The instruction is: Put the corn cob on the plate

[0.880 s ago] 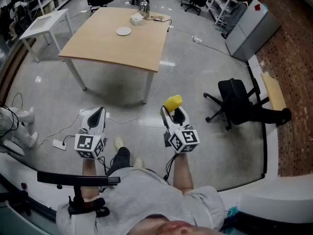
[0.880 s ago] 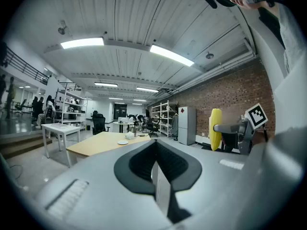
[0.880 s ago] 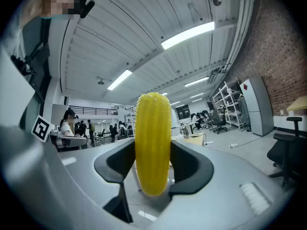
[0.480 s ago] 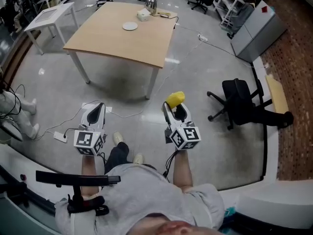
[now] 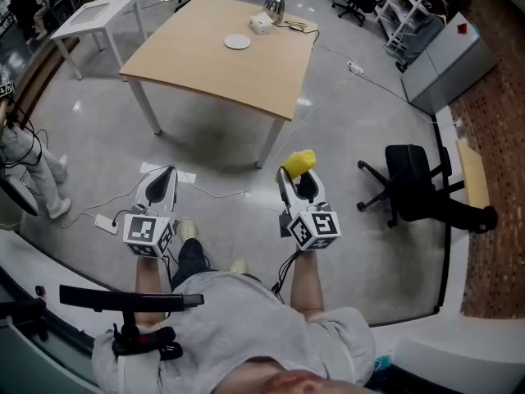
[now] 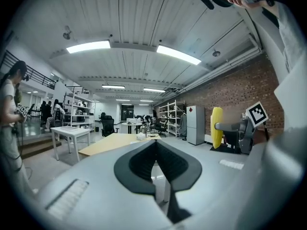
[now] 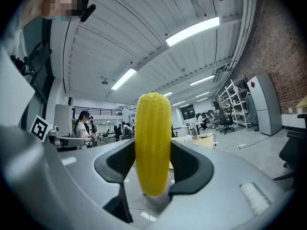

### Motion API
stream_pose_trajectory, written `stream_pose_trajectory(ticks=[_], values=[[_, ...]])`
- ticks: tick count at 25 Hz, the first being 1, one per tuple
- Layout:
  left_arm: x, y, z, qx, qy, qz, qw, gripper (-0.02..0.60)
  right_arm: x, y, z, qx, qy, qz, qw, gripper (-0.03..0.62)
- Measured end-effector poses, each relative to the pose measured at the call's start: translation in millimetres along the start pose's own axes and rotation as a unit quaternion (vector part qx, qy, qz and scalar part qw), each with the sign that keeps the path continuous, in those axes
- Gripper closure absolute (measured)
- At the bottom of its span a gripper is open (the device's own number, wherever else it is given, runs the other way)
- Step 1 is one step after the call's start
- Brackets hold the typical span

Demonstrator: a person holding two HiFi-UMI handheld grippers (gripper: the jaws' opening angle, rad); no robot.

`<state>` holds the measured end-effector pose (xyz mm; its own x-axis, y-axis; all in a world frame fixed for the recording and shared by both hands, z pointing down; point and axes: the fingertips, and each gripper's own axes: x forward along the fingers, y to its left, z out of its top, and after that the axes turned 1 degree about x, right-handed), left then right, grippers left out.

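A yellow corn cob [image 7: 152,143] stands upright between the jaws of my right gripper [image 7: 153,169], which is shut on it. From the head view the corn cob [image 5: 298,162] sticks out ahead of the right gripper [image 5: 297,179], over the grey floor. My left gripper [image 5: 161,177] is level beside it, jaws closed together with nothing between them [image 6: 156,169]. The corn cob [image 6: 217,127] also shows at the right of the left gripper view. A small white plate [image 5: 237,42] lies on the far part of the wooden table [image 5: 205,60], well ahead of both grippers.
A white box [image 5: 262,25] and a metal kettle [image 5: 274,6] stand behind the plate. A black office chair [image 5: 414,180] is on the right, a white side table [image 5: 98,11] at the back left. Cables and a power strip [image 5: 107,223] lie on the floor. A person [image 5: 20,150] stands at left.
The table and plate have shifted rightwards and a little nearer in the head view as I walk towards them. Both grippers keep their pose, the right one still holding the corn cob.
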<state>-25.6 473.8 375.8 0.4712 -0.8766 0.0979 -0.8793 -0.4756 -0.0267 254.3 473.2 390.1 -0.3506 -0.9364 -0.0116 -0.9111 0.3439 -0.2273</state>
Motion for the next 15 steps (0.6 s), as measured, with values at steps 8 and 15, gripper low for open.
stream_pose_trajectory(ticks=[8,15], values=[[40,101,5,-0.001,0.003,0.002,1.0,0.561,101,41,-5,0.001,0.003,0.003,1.0,0.362],[68,169,6,0.011,0.005,-0.016,0.9998,0.561,162,65,-5,0.0,0.005,-0.016,1.0,0.362]])
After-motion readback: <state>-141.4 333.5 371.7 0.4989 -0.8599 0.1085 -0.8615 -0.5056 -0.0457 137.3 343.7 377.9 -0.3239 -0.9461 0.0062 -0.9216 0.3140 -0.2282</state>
